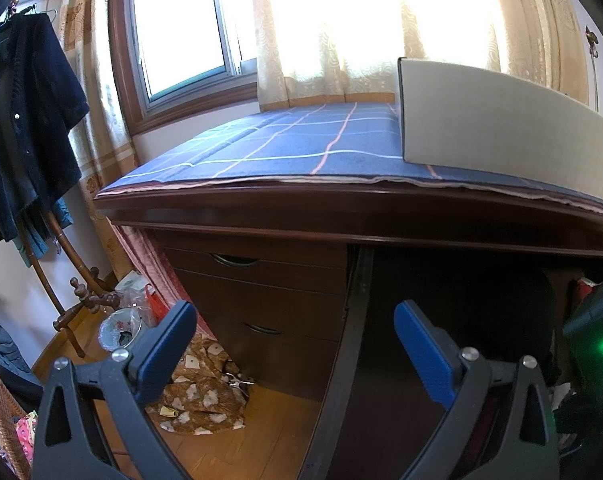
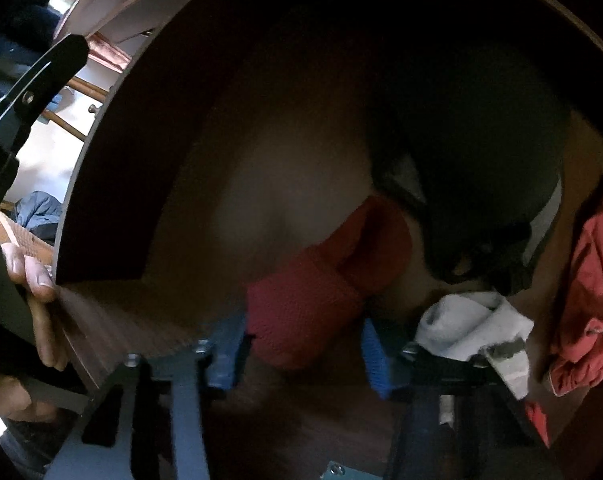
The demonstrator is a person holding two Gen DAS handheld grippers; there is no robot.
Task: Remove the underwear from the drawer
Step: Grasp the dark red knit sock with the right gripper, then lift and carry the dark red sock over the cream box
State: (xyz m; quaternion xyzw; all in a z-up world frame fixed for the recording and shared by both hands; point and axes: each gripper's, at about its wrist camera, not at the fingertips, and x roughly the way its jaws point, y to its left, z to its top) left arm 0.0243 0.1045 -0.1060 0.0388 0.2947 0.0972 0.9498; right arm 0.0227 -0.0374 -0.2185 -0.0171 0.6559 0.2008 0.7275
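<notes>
The right gripper (image 2: 297, 354) points steeply down into the open drawer (image 2: 113, 184), its blue pads (image 2: 375, 360) standing partly apart on either side of a folded red garment (image 2: 321, 280). The near end of that red piece lies between the pads; the picture is blurred there, so whether the pads already press on the cloth cannot be told. Just beside the right pad lies a white bundle (image 2: 473, 328), which touches or overlaps the finger's frame. Behind it sits a black garment with a pale waistband (image 2: 481, 168), and at the far right edge lies another red cloth (image 2: 585, 292). All the underwear is inside the drawer. A hand (image 2: 33, 276) grips the drawer's front corner at the left. The left gripper (image 1: 295, 344) is held in the open before a dark wooden desk (image 1: 341, 208), its jaws wide apart with nothing between them and touching nothing. The desk top carries a blue checked cloth (image 1: 285, 144) and a pale box (image 1: 493, 116). Below at the left are closed drawers (image 1: 261, 280), and a brown patterned cloth (image 1: 201, 396) lies on the floor.
</notes>
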